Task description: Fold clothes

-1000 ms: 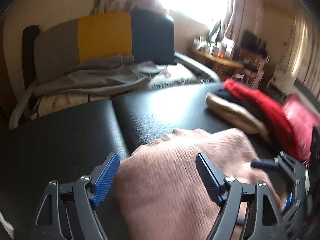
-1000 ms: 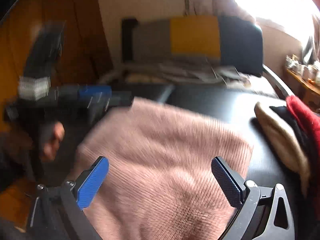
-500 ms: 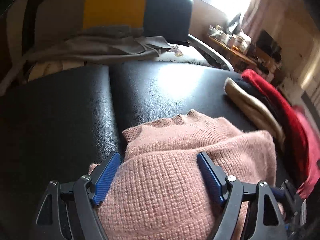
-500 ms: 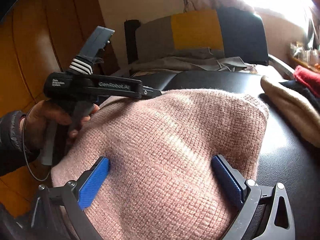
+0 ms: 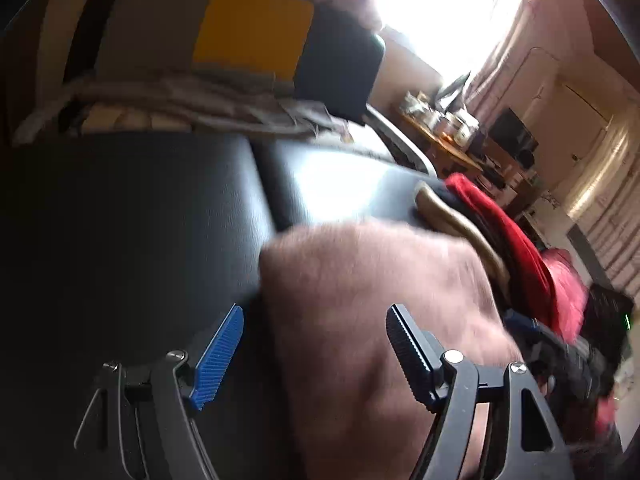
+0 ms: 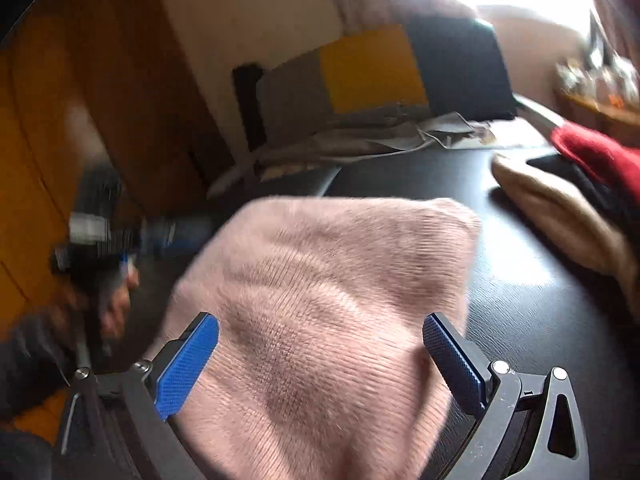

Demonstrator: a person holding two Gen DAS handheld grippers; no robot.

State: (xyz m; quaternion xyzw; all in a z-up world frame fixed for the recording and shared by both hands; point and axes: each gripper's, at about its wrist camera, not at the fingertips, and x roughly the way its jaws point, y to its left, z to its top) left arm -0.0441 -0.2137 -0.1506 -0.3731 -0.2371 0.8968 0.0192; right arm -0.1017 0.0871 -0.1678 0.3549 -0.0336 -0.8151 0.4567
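A folded pink knit sweater [image 5: 372, 304] lies on the black padded surface [image 5: 132, 220]; it also fills the right wrist view [image 6: 320, 300]. My left gripper [image 5: 316, 356] is open, its blue pads on either side of the sweater's left part, just above it. My right gripper [image 6: 320, 360] is open over the sweater's near end, pads on either side of it. The left gripper shows blurred at the left in the right wrist view [image 6: 120, 236]; the right gripper shows at the right edge in the left wrist view [image 5: 560, 352].
A stack of folded garments, beige [image 6: 560, 216], black and red [image 5: 504, 236], lies to the right of the sweater. A chair with grey, yellow and navy back [image 5: 248, 32] holds grey clothes [image 5: 192, 100] behind the surface. A cluttered table [image 5: 448, 128] stands far right.
Both grippers have pulled back and lifted off the sweater. The left gripper has shifted left, so the sweater now sits more to its right. The views are motion-blurred.
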